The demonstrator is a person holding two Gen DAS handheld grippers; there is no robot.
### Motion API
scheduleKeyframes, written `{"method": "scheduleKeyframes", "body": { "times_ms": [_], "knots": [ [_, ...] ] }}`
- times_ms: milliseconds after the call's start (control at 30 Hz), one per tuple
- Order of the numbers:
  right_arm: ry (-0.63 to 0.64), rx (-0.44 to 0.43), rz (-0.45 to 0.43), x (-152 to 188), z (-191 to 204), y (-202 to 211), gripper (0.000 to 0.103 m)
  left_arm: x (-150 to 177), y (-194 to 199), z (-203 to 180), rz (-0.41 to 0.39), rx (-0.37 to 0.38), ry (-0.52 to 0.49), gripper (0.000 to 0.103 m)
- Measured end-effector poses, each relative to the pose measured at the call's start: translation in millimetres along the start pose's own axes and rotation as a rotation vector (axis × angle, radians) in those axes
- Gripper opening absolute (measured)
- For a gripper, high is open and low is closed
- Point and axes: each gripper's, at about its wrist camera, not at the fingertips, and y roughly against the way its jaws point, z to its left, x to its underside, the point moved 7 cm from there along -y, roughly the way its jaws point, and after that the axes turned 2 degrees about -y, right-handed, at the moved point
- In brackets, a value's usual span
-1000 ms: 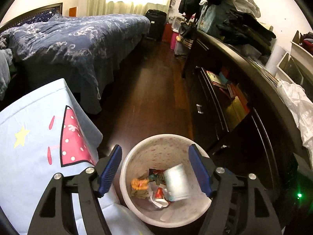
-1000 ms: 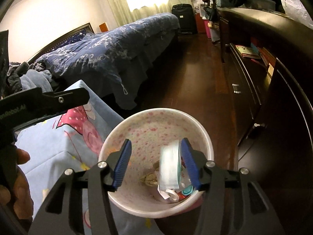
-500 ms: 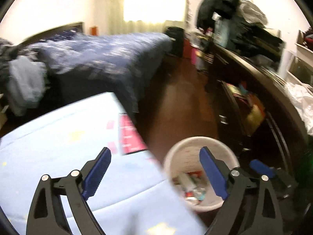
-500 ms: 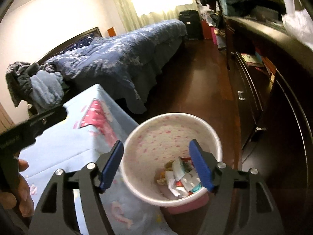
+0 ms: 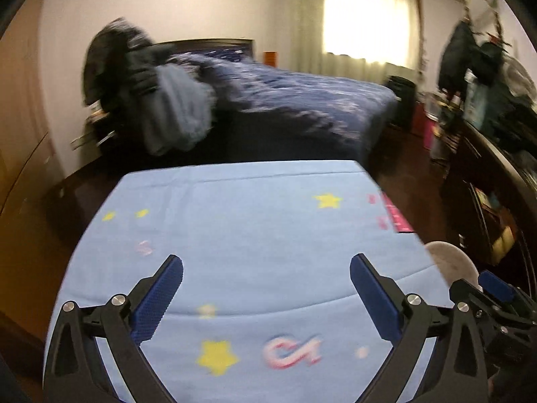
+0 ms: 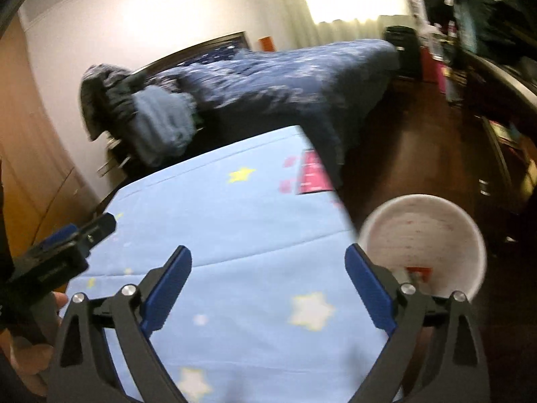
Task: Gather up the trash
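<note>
Both the left gripper point(image 5: 266, 278) and the right gripper point(image 6: 268, 272) are held over the blue star-printed worktop point(image 5: 255, 221), jaws spread wide and nothing gripped. The white bin point(image 6: 426, 215) is seen beside the worktop's right edge, with some trash point(image 6: 418, 272) already inside. No loose litter is visible on the cloth, so collection is judged nearly or fully done.
</note>
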Motion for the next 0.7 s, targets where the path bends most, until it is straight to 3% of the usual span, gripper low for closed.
{"method": "scheduleKeyframes", "body": {
  "times_ms": [100,300,700],
  "knots": [
    [0.062,-0.02,0.023,5.5,39.2,-7.5,0.096,9.3,6.9,31.9,0.005,-0.025,0.055,0.099],
    [0.125,-0.028,0.063,16.3,80.6,-20.2,0.096,23.3,14.9,76.8,0.004,-0.077,0.104,0.099],
    [0.16,-0.023,0.086,20.8,102.7,-28.5,0.096,41.1,19.8,104.9,0.011,-0.065,0.162,0.099]
  ]
}}
